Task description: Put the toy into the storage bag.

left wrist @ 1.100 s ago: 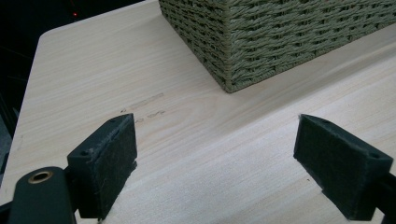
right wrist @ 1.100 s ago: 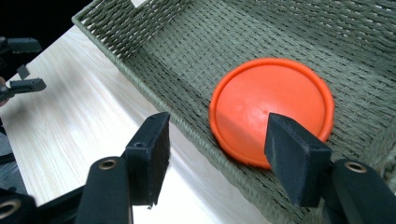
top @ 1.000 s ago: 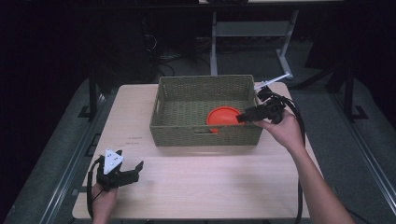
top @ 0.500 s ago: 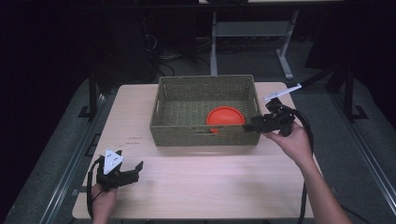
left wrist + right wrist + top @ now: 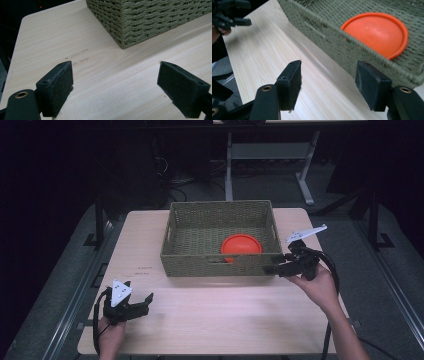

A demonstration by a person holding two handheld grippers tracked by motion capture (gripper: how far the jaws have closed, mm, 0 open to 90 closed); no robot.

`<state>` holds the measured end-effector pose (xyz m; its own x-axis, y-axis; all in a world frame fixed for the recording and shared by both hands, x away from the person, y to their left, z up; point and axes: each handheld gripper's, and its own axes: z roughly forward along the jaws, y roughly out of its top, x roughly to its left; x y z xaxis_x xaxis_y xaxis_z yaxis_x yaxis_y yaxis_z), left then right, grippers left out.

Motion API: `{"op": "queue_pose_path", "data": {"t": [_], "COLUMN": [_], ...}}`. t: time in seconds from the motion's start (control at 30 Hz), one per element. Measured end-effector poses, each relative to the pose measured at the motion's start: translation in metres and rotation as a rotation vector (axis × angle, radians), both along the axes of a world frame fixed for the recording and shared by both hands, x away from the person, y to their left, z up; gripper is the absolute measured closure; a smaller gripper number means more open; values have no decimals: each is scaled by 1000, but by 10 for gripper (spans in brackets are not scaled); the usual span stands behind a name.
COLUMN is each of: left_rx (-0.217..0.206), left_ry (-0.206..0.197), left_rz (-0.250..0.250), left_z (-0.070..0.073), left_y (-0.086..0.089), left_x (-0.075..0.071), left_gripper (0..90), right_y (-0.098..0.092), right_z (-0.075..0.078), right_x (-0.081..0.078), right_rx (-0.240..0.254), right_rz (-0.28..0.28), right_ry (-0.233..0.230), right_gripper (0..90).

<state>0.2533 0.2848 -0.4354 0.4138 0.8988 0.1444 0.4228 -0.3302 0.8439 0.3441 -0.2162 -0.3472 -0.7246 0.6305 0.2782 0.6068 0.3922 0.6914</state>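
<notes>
**Inspector:** As far as the frames show, the placing looks done. The disc [image 5: 241, 245] lies flat in the basket [image 5: 172, 245], on its floor near the front wall and right of centre.

**Clerk:** And the right gripper [image 5: 274, 269]?

**Inspector:** It is outside the basket, at the front right corner, low over the table [image 5: 225, 315]. Its jaws stand moderately apart and have just been opening a little; nothing is between them but bare wood. In the right gripper view the disc [image 5: 375, 32] sits behind the woven wall, clear of the pads.

**Clerk:** The left?

**Inspector:** The left gripper [image 5: 142, 301] is near the table's front left corner, jaws wide, holding nothing.

**Clerk:** Condition of the disc?

**Inspector:** Orange, round, smooth, with a raised rim and slightly domed middle. No damage seen. What remains, I judge, is only pulling the right hand away.
</notes>
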Motion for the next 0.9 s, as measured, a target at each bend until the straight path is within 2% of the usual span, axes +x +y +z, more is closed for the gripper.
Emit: {"op": "queue_pose_path", "data": {"t": [0.3,0.47,0.9], "left_rx": [2,1,1], "left_ry": [-1,-6,-2], "left_rz": [-2,4,7], "left_z": [0,0,-1], "left_y": [0,1,0], "left_x": [0,0,0], "left_gripper": [128,128,128], "right_y": [-7,-13,-28], "right_z": [-23,-36,-54], "right_x": [-8,-14,-25], "right_rx": [2,4,12], "right_rz": [13,2,-20], "right_ry": [30,42,44], "right_gripper": [338,328,301]}}
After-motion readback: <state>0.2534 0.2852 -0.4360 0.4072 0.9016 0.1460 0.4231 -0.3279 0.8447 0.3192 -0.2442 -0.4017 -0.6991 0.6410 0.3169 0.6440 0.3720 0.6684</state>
